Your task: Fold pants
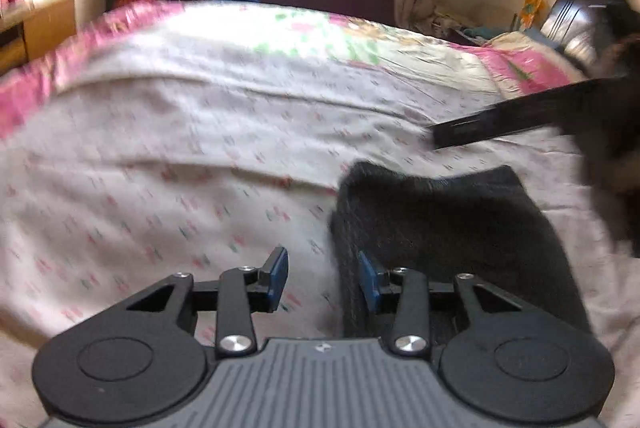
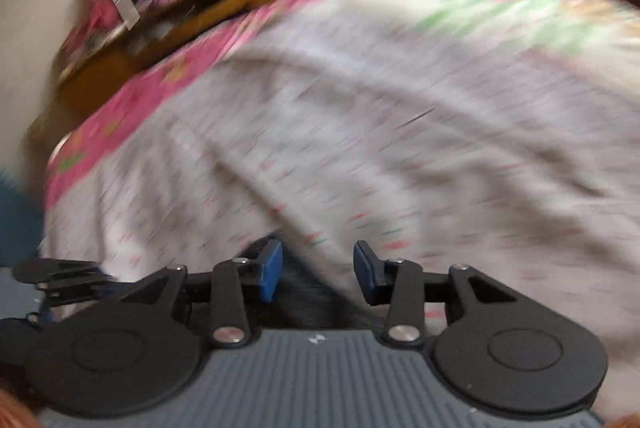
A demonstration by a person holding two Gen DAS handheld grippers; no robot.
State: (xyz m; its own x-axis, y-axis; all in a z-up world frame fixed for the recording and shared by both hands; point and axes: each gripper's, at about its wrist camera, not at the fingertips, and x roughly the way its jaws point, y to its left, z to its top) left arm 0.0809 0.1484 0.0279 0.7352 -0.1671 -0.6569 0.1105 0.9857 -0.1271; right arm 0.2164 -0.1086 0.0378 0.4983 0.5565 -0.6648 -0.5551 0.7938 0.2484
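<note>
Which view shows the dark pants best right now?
The left wrist view. There the pants lie as a dark bundle on the bedsheet, with most of their outline visible. The right wrist view is badly blurred and shows only a dark sliver between the right gripper's fingers.

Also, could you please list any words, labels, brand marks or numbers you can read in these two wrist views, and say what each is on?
No readable text in either view.
Left gripper body: a small pale emblem on the ribbed grey plate, a mark and not letters.
Right gripper body: the same small emblem, blurred.
Bedsheet: small pink and green print marks, a pattern and not writing.
Orange item by the far wall: too small and blurred to read.
</note>
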